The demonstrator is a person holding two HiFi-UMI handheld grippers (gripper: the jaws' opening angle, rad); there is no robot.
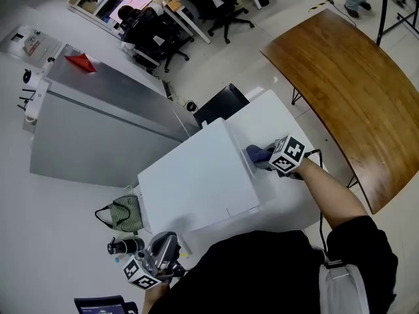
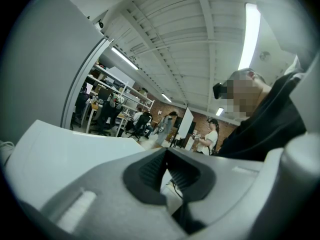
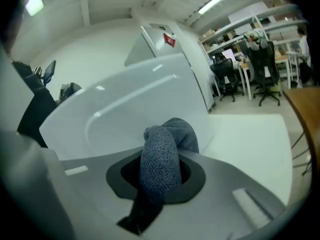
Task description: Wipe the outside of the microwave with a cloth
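Observation:
The white microwave [image 1: 196, 182] stands on a white table [image 1: 281, 116]; I see its top from above. My right gripper [image 1: 265, 157] is shut on a blue-grey cloth [image 1: 256, 154] and holds it at the microwave's right side. In the right gripper view the bunched cloth [image 3: 162, 154] sticks out of the right gripper [image 3: 162, 176], with the microwave [image 3: 135, 109] close ahead. My left gripper [image 1: 163, 246] hangs low at the microwave's near left corner, close to my body. It points upward, and the left gripper [image 2: 166, 171] is shut with nothing in it.
A curved wooden table [image 1: 353, 84] lies to the right. A grey cabinet [image 1: 98, 123] stands behind the microwave on the left. A green bag [image 1: 124, 213] and a dark bottle [image 1: 124, 246] sit by the left gripper. Office chairs [image 1: 222, 5] and people are farther back.

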